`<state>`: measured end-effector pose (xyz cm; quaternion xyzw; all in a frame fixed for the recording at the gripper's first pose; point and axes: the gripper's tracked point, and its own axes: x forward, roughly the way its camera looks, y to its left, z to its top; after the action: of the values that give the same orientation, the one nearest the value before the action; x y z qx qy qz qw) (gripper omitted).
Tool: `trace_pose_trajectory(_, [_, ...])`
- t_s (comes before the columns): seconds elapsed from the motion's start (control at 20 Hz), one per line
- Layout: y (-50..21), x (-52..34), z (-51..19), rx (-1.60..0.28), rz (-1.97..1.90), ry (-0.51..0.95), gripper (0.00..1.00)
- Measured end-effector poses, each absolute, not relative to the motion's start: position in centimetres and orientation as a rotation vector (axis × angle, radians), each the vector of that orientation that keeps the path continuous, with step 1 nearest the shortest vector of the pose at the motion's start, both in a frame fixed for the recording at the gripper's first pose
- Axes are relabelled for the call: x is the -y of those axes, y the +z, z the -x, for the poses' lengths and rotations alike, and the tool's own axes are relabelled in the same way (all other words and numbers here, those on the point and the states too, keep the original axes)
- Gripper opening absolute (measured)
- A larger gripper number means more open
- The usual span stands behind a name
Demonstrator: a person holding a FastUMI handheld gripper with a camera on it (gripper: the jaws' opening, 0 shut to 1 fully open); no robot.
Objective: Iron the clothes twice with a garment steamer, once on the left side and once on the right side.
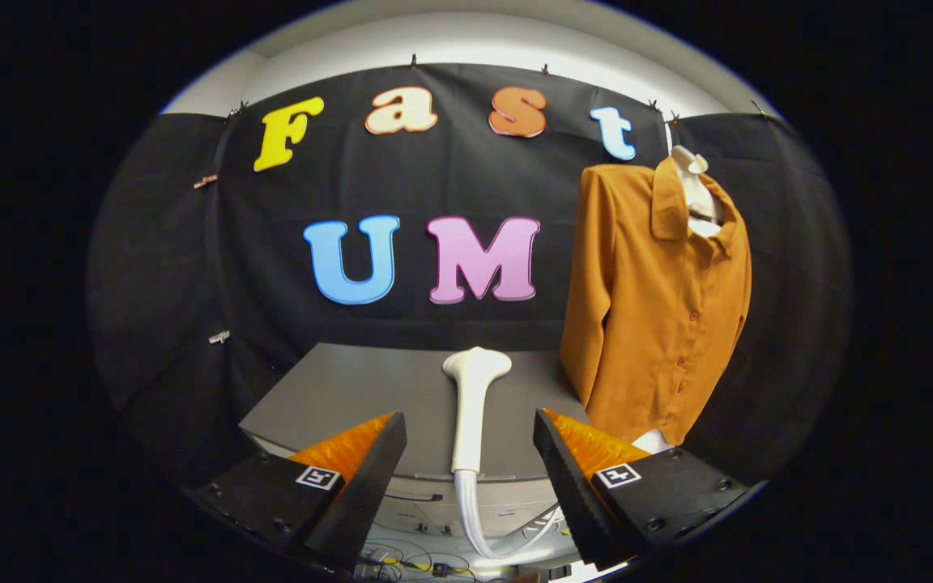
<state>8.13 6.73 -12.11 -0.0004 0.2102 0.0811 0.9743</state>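
Fingers: our gripper [470, 453] has its two fingers spread wide, pinching nothing; we see the steamer handle in the gap between them, with neither finger touching it.

Steamer: the white plastic garment steamer head with its long slim handle [470, 405] lies on the grey flat bench [353, 389], nozzle end pointing away from us, handle end at the near edge of the bench.

Hose: a white flexible hose [470, 518] drops from the handle's near end below the bench edge and curls off to our right.

Shirt: the rust-orange button-front shirt [657, 300] hangs on a white hanger [697, 190] beyond the fingers and to the right, its hem just over the bench's far right corner.

Risk, grip: we judge the smooth round handle could roll or slip sideways if we close off-centre.

Risk, hose: lifting may pull the hose taut, so it could twist the head in our grasp or drag at the bench edge.

Risk, shirt: the loosely hung shirt may swing away under the nozzle, so one side could get a poor pass.
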Motion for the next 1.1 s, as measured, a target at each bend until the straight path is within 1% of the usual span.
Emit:
trace_pose_trajectory(0.1, [-14.4, -7.4, -9.7, -0.52, -0.001, 0.168, 0.98])
trace_pose_trajectory(0.35, [-18.9, -8.5, -13.3, -0.688, -0.066, 0.145, 0.98])
trace_pose_trajectory(0.55, [-23.5, -8.1, -14.5, -0.791, -0.017, 0.112, 0.99])
trace_pose_trajectory(0.65, [-24.7, -7.8, -14.4, -0.827, -0.009, 0.1, 0.98])
trace_pose_trajectory(0.7, [-25.7, -7.7, -14.7, -0.837, -0.002, 0.091, 0.91])
trace_pose_trajectory(0.75, [-26.5, -7.7, -14.9, -0.846, -0.002, 0.088, 0.88])
trace_pose_trajectory(0.8, [-27.0, -7.4, -15.1, -0.857, 0.007, 0.076, 0.78])
trace_pose_trajectory(0.85, [-27.0, -8.0, -16.2, -0.808, -0.011, 0.102, 0.73])
trace_pose_trajectory(0.9, [-26.0, -7.7, -15.5, -0.825, -0.003, 0.106, 0.55])
trace_pose_trajectory(0.95, [-26.9, -7.8, -15.9, -0.795, 0.009, 0.119, 0.36])
trace_pose_trajectory(1.0, [-26.6, -7.7, -15.7, -0.773, 0.003, 0.126, 0.37])
trace_pose_trajectory(1.1, [-26.1, -7.9, -15.4, -0.731, 0.0, 0.149, 0.26])
